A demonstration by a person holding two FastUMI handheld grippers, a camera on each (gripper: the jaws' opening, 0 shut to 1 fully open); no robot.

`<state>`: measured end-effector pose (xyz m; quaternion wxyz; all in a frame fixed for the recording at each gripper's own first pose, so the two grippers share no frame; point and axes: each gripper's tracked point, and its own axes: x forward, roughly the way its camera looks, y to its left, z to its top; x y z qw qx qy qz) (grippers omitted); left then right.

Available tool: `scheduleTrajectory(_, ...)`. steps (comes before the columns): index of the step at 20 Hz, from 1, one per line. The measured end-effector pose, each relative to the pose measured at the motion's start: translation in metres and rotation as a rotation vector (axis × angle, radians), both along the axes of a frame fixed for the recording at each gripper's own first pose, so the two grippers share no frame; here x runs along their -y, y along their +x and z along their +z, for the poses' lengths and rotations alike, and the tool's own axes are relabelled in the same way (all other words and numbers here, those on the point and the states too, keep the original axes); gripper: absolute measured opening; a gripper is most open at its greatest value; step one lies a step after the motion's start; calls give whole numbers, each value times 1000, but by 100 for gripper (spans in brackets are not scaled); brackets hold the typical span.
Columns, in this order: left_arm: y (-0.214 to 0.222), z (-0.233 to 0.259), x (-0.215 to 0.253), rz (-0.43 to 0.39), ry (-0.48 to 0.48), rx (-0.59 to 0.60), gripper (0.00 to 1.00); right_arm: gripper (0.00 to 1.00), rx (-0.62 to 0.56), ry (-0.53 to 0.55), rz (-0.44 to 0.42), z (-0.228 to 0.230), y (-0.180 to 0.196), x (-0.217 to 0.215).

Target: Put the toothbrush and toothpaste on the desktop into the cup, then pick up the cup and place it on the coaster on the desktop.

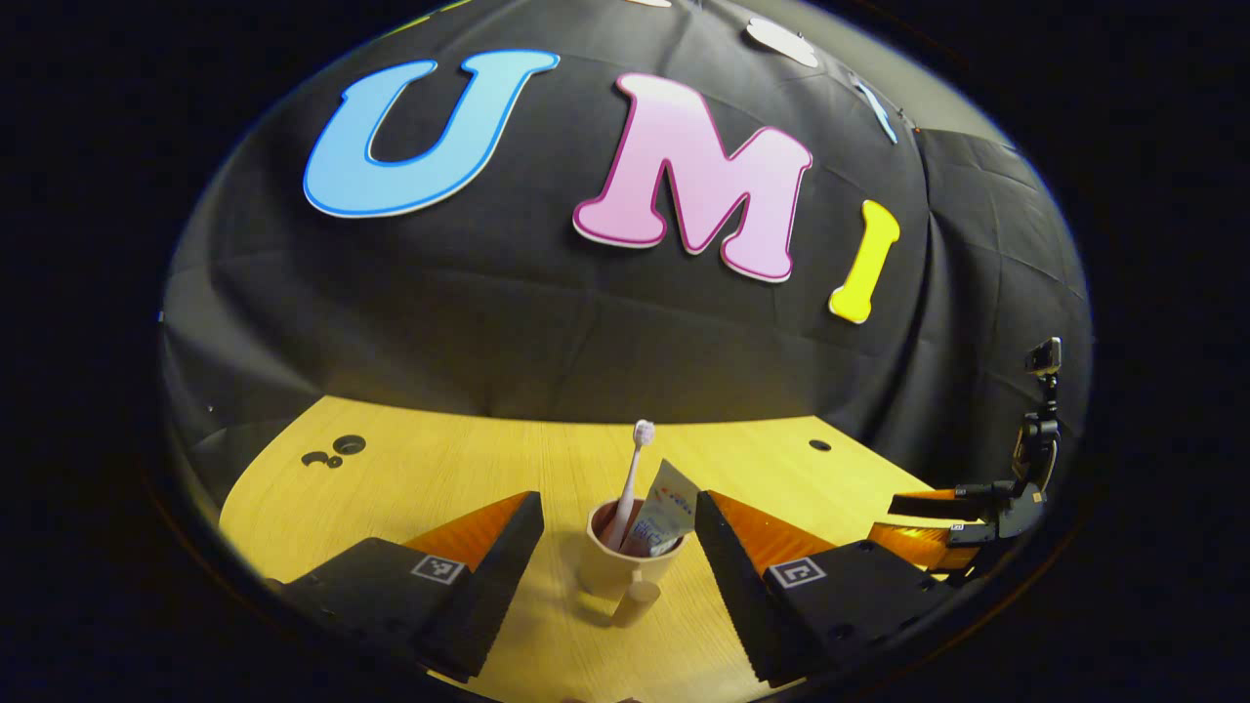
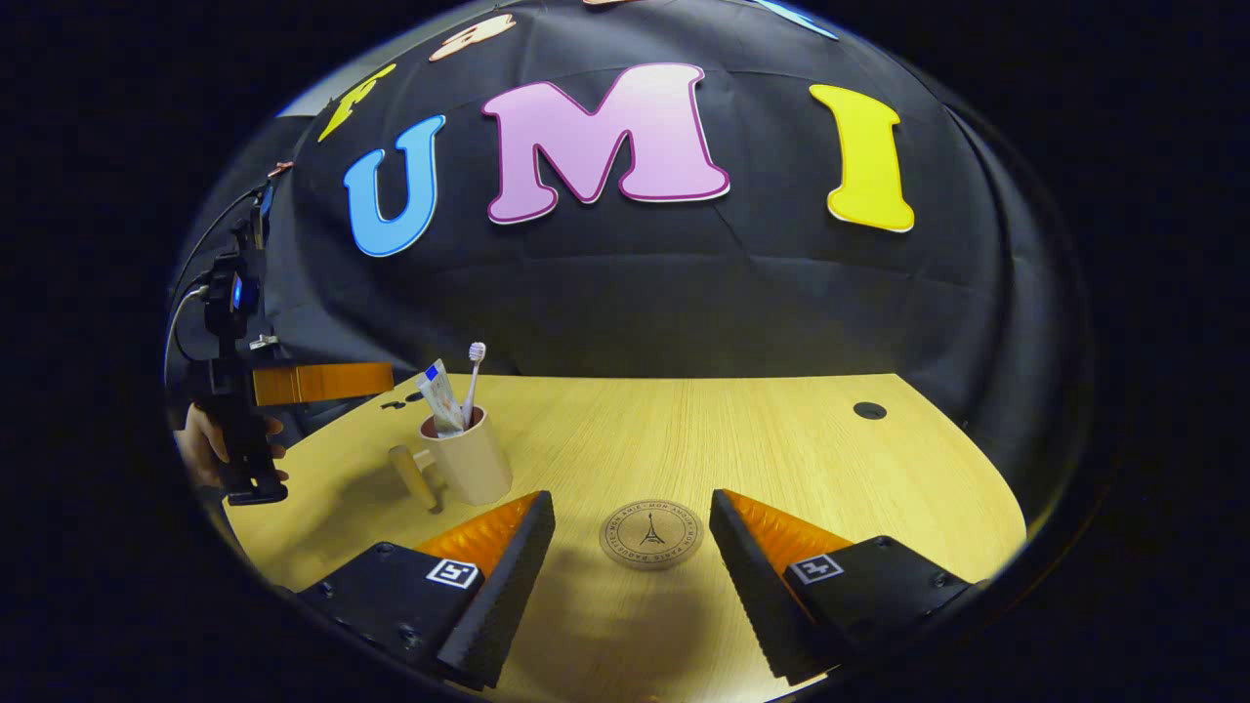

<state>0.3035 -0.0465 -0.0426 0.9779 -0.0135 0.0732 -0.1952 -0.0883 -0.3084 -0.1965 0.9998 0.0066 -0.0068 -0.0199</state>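
Left gripper view: the left gripper (image 1: 615,557) is seen with its jaws spread wide, holding nothing, the cup (image 1: 625,566) standing upright between them on the worktop (image 1: 439,469). The toothbrush (image 1: 630,478) and the toothpaste (image 1: 664,513) are already inside, both leaning and poking above the rim. A stubby handle juts from the cup towards the camera. At the far right edge the right gripper (image 1: 937,517) is visible.

Right gripper view: the cup (image 2: 469,454) is found at the left, well apart from the coaster (image 2: 651,534), which lies flat between the wide, empty jaws of the right gripper (image 2: 633,566).

The cup is judged rigid, light and smooth-walled, so some slip is possible. Its 2 loose items make it top-heavy, so it is best taken low across the body, clear of the handle, and kept upright.

The worktop is pale wood-grain, curved at its edge, with small round holes. Black cloth closes the booth behind it.
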Motion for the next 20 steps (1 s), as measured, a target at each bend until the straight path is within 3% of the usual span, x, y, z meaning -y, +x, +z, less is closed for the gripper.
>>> scheduleTrajectory(5, 3, -39, 1, -25, 114, -187, 97, 98, -2, -62, -28, 18, -18, 17)
scheduleTrajectory(8, 6, -70, -6, 6, 186, -308, 97, 98, -27, -57, -30, 17, -27, 23)
scheduleTrajectory(11, 9, -86, -1, 10, 209, -381, 97, 98, -39, -83, -58, 16, -36, 37)
scheduleTrajectory(12, 10, -90, 1, 8, 219, -413, 92, 98, -34, -85, -77, 18, -40, 44)
scheduleTrajectory(13, 10, -95, 4, 4, 226, -449, 97, 98, -34, -80, -89, 19, -42, 50)
scheduleTrajectory(16, 19, -104, 5, 25, 256, -536, 97, 98, -37, -53, -120, 18, -51, 61)
scheduleTrajectory(18, 27, -109, 8, 42, 265, -592, 93, 98, -38, -39, -142, 17, -56, 69)
scheduleTrajectory(20, 30, -113, 12, 45, 268, -650, 83, 98, -40, -26, -166, 16, -63, 78)
